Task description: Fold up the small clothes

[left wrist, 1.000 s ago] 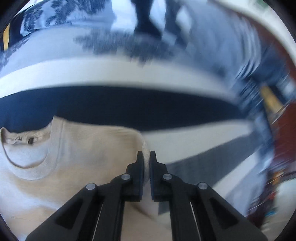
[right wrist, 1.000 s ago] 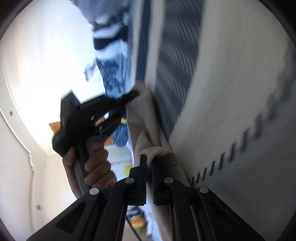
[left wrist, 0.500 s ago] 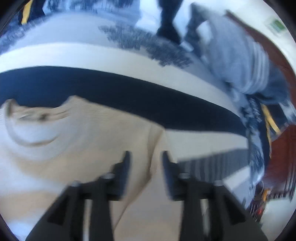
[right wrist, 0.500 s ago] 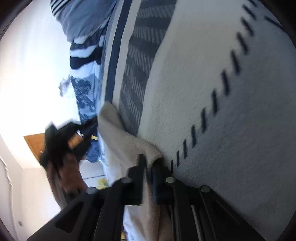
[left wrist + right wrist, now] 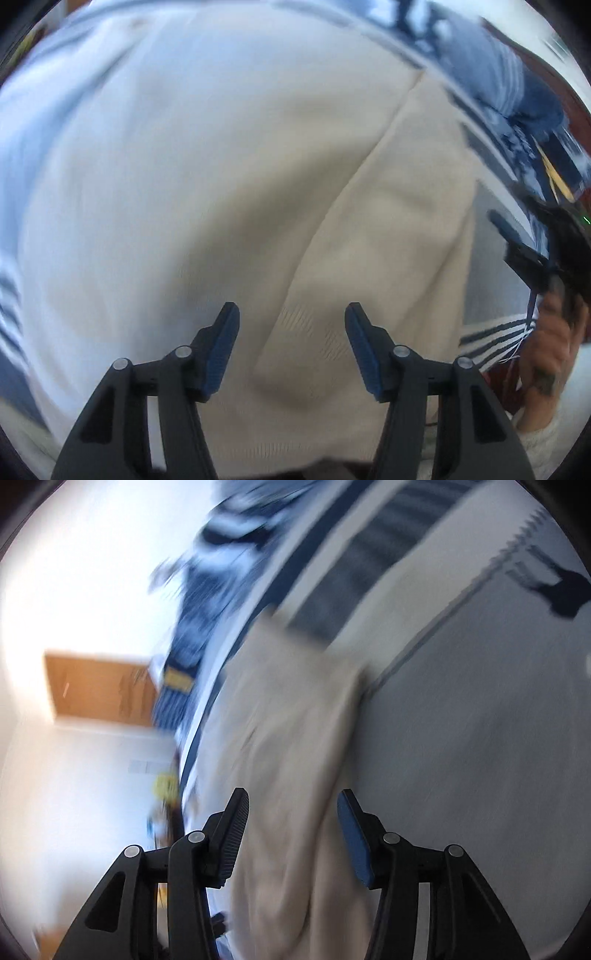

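Now your left gripper (image 5: 291,332) and right gripper (image 5: 291,819) have both just been opening; jaws apart, pads off the cream sweater (image 5: 229,192), which fills frame centre on the striped bedcover (image 5: 480,709).

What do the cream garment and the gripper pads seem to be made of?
Cream garment: probably a soft matte knit, cotton-like; fine ribbing shows near its folded edge, though blur hides detail. Left gripper pads: likely blue rubber or plastic, with a ridged, dull surface.

Wrist views — close over sweater (image 5: 258,184)
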A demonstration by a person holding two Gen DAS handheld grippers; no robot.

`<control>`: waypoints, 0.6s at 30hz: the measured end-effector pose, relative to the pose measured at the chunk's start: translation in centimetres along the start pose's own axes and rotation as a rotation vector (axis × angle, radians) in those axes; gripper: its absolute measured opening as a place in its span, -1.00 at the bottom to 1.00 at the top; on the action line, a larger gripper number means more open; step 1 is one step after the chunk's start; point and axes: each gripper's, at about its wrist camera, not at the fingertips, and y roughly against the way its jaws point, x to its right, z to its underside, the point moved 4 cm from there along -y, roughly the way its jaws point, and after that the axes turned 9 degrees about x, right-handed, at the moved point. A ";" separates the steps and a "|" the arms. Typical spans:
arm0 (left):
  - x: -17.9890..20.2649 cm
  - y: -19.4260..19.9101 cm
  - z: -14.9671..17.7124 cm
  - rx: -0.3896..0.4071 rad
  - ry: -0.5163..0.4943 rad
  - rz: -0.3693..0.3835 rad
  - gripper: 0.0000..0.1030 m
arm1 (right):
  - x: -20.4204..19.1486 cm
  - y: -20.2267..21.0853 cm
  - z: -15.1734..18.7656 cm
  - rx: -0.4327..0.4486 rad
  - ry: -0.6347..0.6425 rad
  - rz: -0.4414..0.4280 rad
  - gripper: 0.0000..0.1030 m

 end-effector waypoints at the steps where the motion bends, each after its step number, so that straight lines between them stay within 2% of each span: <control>1: -0.3 -0.3 0.9 -0.004 0.010 0.002 -0.01 | -0.9 0.0 1.9 -0.045 0.029 -0.030 0.07; 3: 0.1 -0.1 1.2 0.034 -0.020 -0.020 -0.04 | -0.9 -0.1 5.3 -0.115 0.041 -0.049 0.07; 4: 0.3 -0.2 1.1 0.040 -0.021 -0.021 -0.18 | -0.8 -0.6 6.7 -0.151 0.040 -0.052 0.06; 5: 0.7 -0.4 0.9 0.032 -0.027 -0.011 -0.53 | -0.5 -1.6 8.3 -0.200 0.045 -0.047 -0.05; 7: 0.7 -0.6 0.4 -0.005 -0.011 0.004 -0.93 | 0.2 -3.2 10.1 -0.260 0.061 -0.003 -0.35; 9: 0.7 1.0 0.0 0.009 -0.001 0.029 -0.94 | 0.9 -4.7 11.1 -0.306 0.077 0.041 -0.92; 11: 1.1 4.2 -0.2 0.050 -0.004 0.102 -0.94 | 0.6 -4.9 10.7 -0.301 0.086 0.050 -0.93; 12: 0.9 6.2 -0.3 0.075 0.016 0.168 -0.94 | -0.1 -4.5 10.4 -0.294 0.093 0.030 -0.93; 13: 0.3 7.8 -0.4 0.094 0.039 0.200 -0.94 | -1.4 -4.5 9.8 -0.284 0.106 0.002 -0.93; 15: -1.3 8.7 -0.3 0.098 0.069 0.185 -0.93 | -4.1 -3.0 9.7 -0.256 0.162 -0.061 -0.93; 17: -2.9 7.0 0.3 0.067 0.046 0.102 -0.91 | -5.6 -2.5 10.2 -0.254 0.198 -0.101 -0.93; 18: -3.2 5.8 0.8 0.040 0.045 0.064 -0.91 | -5.7 -3.1 10.7 -0.281 0.202 -0.107 -0.90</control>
